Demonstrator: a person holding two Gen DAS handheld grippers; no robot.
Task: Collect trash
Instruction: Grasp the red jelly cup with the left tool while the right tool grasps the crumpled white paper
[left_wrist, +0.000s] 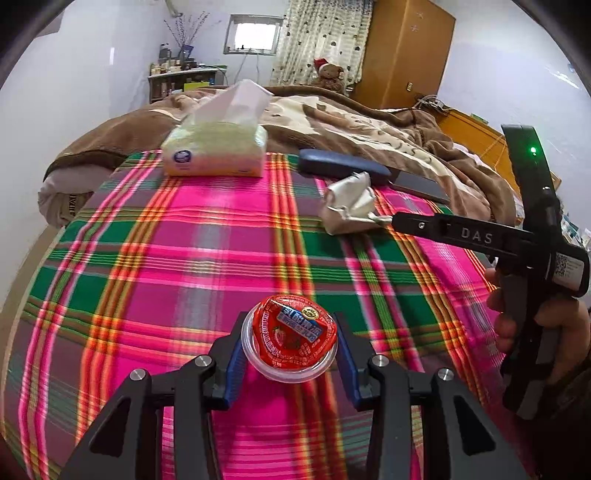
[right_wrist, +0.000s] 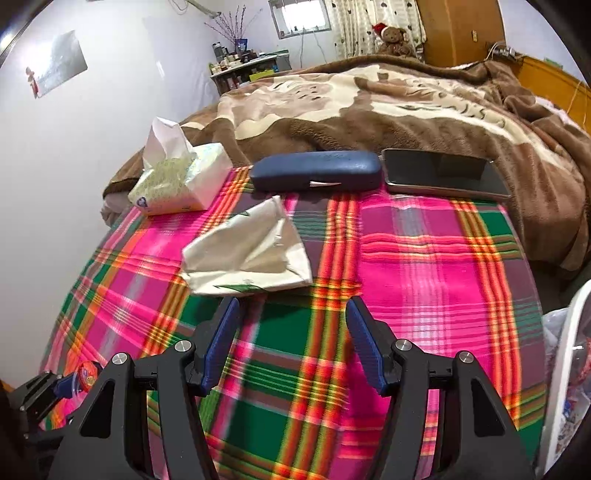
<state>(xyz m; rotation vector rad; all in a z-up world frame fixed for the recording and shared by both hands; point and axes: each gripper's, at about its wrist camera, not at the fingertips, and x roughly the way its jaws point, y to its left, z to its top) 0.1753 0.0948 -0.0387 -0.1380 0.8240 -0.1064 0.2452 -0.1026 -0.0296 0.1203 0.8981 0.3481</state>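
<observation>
A small clear jelly cup (left_wrist: 290, 341) with a red foil lid sits between the blue pads of my left gripper (left_wrist: 289, 318), which is shut on it just over the plaid cloth (left_wrist: 184, 258). The right wrist view shows the same cup (right_wrist: 86, 373) at the lower left edge, held in that gripper. A crumpled white wrapper (right_wrist: 247, 251) lies mid-cloth. My right gripper (right_wrist: 291, 306) hangs open just short of the wrapper, with nothing between its fingers. From the left wrist view, the right gripper (left_wrist: 402, 220) has its tip touching or nearly touching the wrapper (left_wrist: 349, 206).
A soft tissue pack (right_wrist: 177, 181) lies at the far left of the cloth, with a dark blue glasses case (right_wrist: 317, 170) and a black phone (right_wrist: 443, 171) along its far edge. A brown blanket (right_wrist: 369, 103) covers the bed behind. A white bin (right_wrist: 574, 332) stands at the right edge.
</observation>
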